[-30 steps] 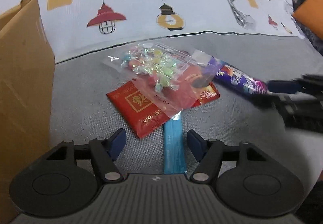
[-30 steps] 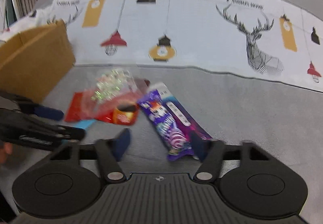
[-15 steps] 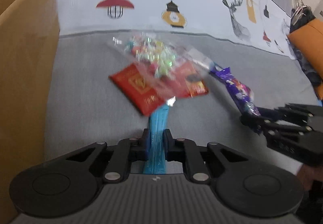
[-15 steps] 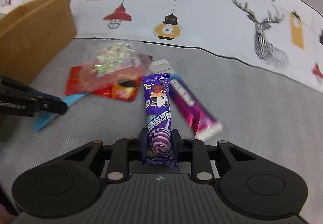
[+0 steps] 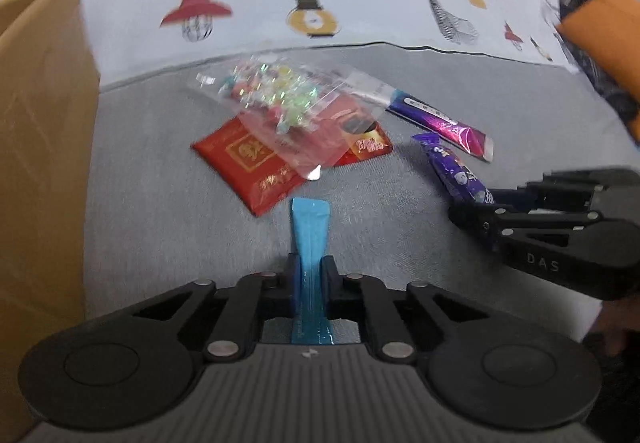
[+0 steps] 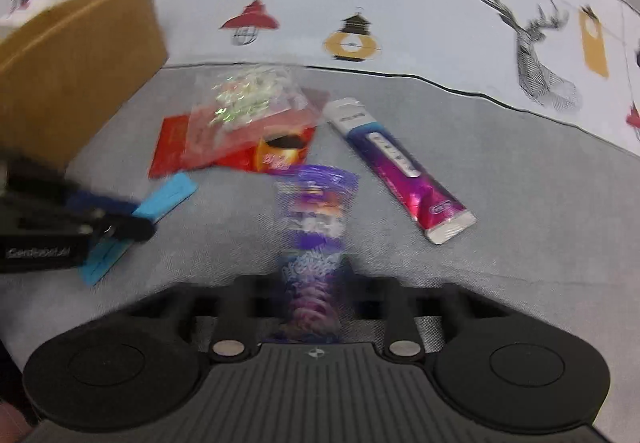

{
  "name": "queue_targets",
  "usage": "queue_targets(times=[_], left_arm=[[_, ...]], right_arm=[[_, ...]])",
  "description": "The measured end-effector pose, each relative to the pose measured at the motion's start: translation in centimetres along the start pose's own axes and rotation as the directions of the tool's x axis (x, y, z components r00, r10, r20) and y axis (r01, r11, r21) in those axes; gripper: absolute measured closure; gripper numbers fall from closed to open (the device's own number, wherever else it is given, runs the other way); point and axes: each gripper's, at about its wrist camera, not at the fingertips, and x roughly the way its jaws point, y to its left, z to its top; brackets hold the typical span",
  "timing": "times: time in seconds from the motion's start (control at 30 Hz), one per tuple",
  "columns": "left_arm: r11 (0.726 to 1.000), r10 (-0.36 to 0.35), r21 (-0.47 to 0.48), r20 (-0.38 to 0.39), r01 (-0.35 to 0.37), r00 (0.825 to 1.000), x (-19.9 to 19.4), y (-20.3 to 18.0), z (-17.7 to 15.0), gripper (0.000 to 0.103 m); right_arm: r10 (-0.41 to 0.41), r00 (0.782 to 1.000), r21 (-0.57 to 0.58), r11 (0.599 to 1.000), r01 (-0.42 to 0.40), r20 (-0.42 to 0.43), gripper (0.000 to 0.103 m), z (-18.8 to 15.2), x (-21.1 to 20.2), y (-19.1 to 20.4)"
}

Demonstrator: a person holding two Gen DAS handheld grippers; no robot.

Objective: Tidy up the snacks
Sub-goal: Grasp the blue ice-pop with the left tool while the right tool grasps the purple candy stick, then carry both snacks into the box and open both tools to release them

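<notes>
Both jaws clamp snack sticks.

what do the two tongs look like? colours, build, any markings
Both are matte black plastic. The left tongs have linkage arms with silver pivot pins, two round discs on a grey ribbed base, and dark blue finger pads. White lettering shows on its side, blurred. The right tongs have the same build; the side view shows stepped ridges and "DAS" lettering. No cables or sleeves visible.
</notes>
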Motion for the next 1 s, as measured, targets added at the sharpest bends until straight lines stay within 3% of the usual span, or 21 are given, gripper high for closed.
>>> queue_targets(times=[0.1,0.23,0.4,0.57,0.7,0.87,1.0], left_arm=[[1.0,-0.024,-0.002,-0.006,0.024,1.0,-1.5,-0.4,-0.1,0.093],[0.998,-0.061,0.003,-0.001,0.061,0.998,-3.9,-1.1,-0.5,0.093],[0.995,-0.097,0.002,0.062,0.097,0.993,-7.9,-1.3,-1.1,0.093],[0.994,-0.101,-0.017,0.158,0.105,0.982,-12.5,0.1,-1.5,0.093],[0.996,-0.071,-0.037,0.232,0.082,0.97,-15.9,2.2,-1.8,0.093],[0.988,-0.042,-0.134,0.271,0.08,0.962,-19.5,6.6,-1.7,0.093],[0.978,-0.006,-0.196,0.305,0.069,0.952,-22.5,9.5,-2.1,0.093]], right_arm=[[-0.004,1.0,0.072,0.997,0.004,0.001,0.083,-0.2,-1.1,-0.5],[0.023,0.995,0.187,0.981,-0.041,0.097,0.083,-0.5,-4.5,-0.5],[0.042,0.986,0.334,0.938,-0.095,0.161,0.083,-2.5,-8.3,2.2],[-0.031,0.985,0.291,0.957,-0.02,0.169,0.083,-3.8,-11.2,6.7],[-0.044,0.982,0.279,0.96,-0.009,0.183,0.083,-3.3,-12.5,9.4],[-0.023,0.964,0.261,0.964,-0.049,0.265,0.083,-0.9,-14.7,13.5],[0.02,0.936,0.201,0.975,-0.097,0.351,0.083,1.4,-17.0,17.0]])
